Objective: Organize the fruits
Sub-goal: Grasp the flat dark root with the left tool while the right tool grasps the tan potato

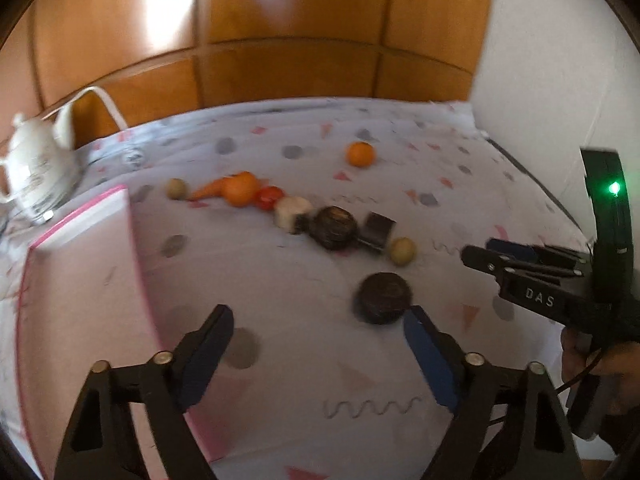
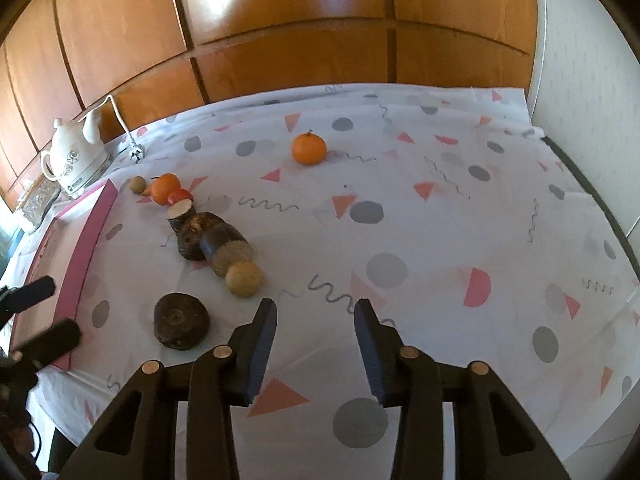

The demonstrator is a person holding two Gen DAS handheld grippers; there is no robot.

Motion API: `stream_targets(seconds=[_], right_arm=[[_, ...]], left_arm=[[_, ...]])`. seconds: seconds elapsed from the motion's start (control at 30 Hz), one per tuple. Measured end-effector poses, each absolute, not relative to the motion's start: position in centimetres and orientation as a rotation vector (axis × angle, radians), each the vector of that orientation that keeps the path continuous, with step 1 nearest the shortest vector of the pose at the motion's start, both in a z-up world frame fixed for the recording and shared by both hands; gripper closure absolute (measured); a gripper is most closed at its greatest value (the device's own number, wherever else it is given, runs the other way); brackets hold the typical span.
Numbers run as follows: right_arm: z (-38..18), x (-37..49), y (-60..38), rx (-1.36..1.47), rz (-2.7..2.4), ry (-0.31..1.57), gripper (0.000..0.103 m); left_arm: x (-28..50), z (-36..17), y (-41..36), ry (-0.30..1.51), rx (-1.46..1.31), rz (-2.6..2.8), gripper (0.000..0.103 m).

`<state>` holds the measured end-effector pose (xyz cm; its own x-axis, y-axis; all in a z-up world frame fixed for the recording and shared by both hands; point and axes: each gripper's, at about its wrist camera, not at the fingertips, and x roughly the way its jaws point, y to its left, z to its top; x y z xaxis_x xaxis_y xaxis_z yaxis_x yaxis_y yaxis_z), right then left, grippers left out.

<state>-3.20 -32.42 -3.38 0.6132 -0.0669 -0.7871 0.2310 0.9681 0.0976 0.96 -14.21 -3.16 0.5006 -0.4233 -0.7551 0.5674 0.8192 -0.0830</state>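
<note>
A row of produce lies on the patterned cloth: a small tan ball (image 1: 176,188), a carrot (image 1: 208,189), an orange (image 1: 239,188), a tomato (image 1: 269,197), a pale cut piece (image 1: 292,213), a dark round root (image 1: 336,227) and a tan ball (image 1: 402,251). A lone orange (image 2: 308,148) sits farther back. A dark round fruit (image 1: 383,298) (image 2: 181,321) lies nearest. My left gripper (image 1: 318,330) is open and empty, its right finger beside that dark fruit. My right gripper (image 2: 315,320) is open and empty over bare cloth.
A pink-edged white tray (image 1: 84,256) (image 2: 86,240) lies at the left. A white kettle (image 2: 74,162) with its cord stands at the back left. Wooden panels rise behind the table, a white wall at the right. The right gripper shows in the left wrist view (image 1: 520,270).
</note>
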Motion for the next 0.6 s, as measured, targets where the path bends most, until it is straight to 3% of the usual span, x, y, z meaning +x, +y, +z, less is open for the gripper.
stream_targets(seconds=[0.4,0.47,0.53,0.6], right_arm=[[-4.5,-2.6,-33.0,0.23,-0.15,0.93,0.062],[-4.6,-2.4,-33.0,0.234,-0.145,0.933,0.062],[-4.5,-2.1,-32.7,0.23,-0.132,0.93,0.062],[-4.6,-1.7,-32.5,0.233,-0.112,0.93,0.062]], left_arm=[[2.4,-6.4,-19.8,0.903,0.298,-0.63,0.025],[2.7,-7.0,-19.9,0.91,0.296,-0.634,0.037],[2.9,-7.5,-19.7,0.944,0.258,-0.675,0.059],[2.7,-7.3,-19.2,0.931,0.254,-0.668,0.059]])
